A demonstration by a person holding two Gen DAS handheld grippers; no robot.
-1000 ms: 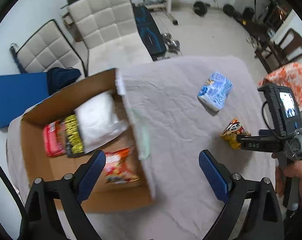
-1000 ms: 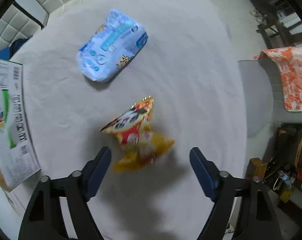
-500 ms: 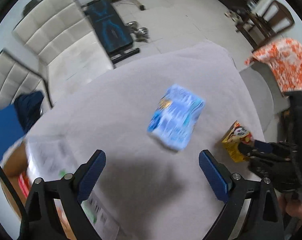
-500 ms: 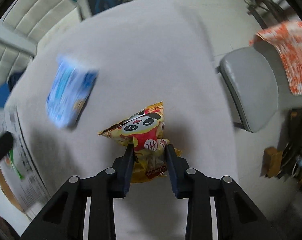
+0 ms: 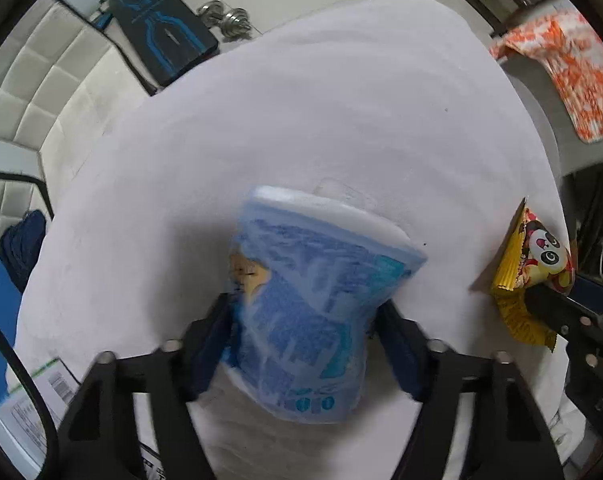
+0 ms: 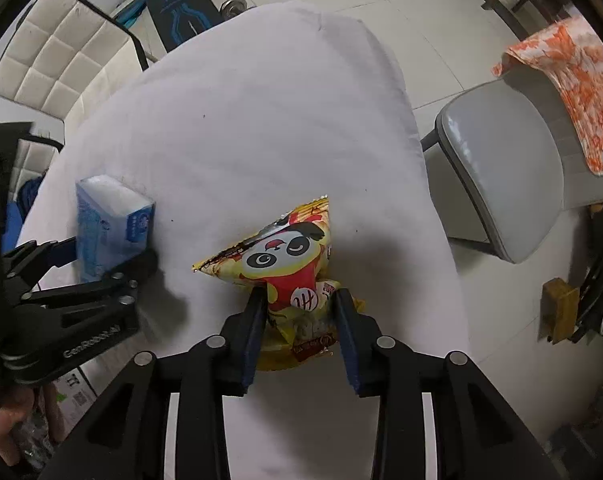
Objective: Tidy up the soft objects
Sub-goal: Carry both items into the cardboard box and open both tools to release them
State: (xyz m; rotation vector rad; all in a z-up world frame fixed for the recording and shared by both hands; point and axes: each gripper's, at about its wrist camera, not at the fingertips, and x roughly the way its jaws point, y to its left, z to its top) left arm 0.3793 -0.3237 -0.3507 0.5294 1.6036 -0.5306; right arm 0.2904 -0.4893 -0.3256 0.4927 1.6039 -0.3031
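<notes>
My left gripper point(image 5: 305, 320) is shut on a blue tissue pack point(image 5: 313, 304), squeezing its sides; the pack looks lifted off the white cloth. The pack also shows in the right wrist view point(image 6: 109, 224), held by the left gripper point(image 6: 113, 264). My right gripper point(image 6: 299, 312) is shut on a yellow panda snack bag point(image 6: 289, 272) and holds it above the cloth. The snack bag also shows at the right edge of the left wrist view point(image 5: 529, 272), with the right gripper behind it.
A table under a white cloth point(image 5: 321, 120) fills both views. A cardboard box flap point(image 5: 33, 408) shows at lower left. A grey chair point(image 6: 501, 160) with orange fabric point(image 6: 573, 92) stands right. White padded chairs point(image 6: 61, 56) stand beyond the far left edge.
My left gripper swung from the box to the blue tissue pack and closed on it. My right gripper closed on the panda snack bag and raised it.
</notes>
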